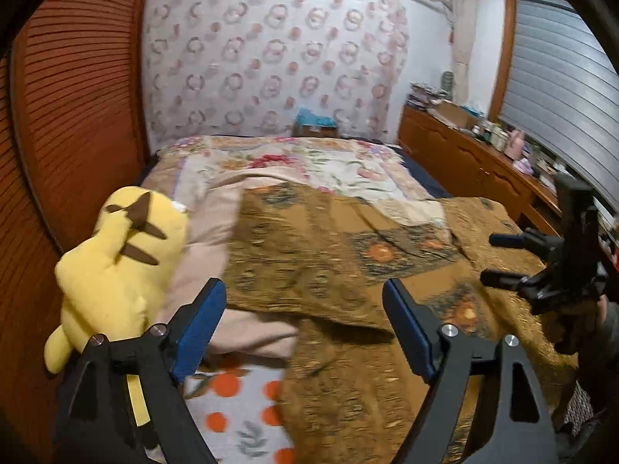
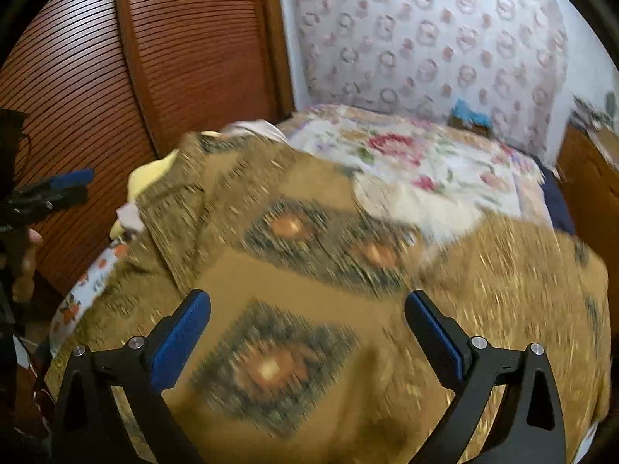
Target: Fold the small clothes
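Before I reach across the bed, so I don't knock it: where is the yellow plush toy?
In the left wrist view the yellow plush toy lies at the bed's left edge, beside the wooden slatted wall and against the pink cloth.

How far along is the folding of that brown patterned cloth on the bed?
Done, it seems: the brown patterned cloth lies on the bed with one edge lapped over itself, so at least one fold looks made. In hand: nothing; the left gripper and right gripper both hang open above it, with no cloth between the pads. Left: it is still broad and rumpled, so more folds and smoothing probably remain. The yellow plush toy sits beside it.
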The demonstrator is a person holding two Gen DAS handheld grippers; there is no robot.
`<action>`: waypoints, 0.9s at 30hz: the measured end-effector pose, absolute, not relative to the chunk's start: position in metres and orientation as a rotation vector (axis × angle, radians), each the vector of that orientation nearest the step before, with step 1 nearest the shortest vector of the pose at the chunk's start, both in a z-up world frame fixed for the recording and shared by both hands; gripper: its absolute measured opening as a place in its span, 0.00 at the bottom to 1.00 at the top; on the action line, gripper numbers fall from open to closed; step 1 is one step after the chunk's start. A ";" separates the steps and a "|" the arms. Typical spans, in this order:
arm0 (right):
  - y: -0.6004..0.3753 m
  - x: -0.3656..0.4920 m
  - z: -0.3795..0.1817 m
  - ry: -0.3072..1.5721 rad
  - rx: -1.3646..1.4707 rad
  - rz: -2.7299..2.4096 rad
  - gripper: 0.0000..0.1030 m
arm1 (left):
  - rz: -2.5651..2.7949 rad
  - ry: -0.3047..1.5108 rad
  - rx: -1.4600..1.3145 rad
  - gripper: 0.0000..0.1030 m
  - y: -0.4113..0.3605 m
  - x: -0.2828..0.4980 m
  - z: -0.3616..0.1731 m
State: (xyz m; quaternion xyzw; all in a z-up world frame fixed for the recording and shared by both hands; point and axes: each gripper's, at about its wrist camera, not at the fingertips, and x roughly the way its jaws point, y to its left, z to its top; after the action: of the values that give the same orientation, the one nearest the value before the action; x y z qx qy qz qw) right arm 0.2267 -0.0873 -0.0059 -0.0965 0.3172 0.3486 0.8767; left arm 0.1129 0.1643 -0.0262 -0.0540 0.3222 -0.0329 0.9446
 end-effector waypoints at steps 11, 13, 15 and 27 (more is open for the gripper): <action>0.047 0.243 0.000 0.618 -0.356 0.980 0.77 | 0.088 0.654 -0.166 0.81 0.222 0.101 -0.047; 0.073 0.244 -0.005 0.605 -0.405 1.048 0.70 | 0.103 0.658 -0.175 0.81 0.229 0.100 -0.049; 0.095 0.244 -0.010 0.617 -0.436 1.099 0.60 | 0.121 0.659 -0.183 0.81 0.237 0.097 -0.051; 0.147 0.267 -0.052 0.669 -0.600 1.108 0.35 | 0.121 0.668 -0.183 0.81 0.246 0.098 -0.056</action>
State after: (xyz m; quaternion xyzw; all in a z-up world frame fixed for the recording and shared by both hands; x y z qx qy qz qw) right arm 0.2673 0.1475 -0.0523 -0.2750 0.3069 0.5084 0.7562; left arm 0.0980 0.2457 -0.0563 -0.0897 0.3271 0.0592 0.9389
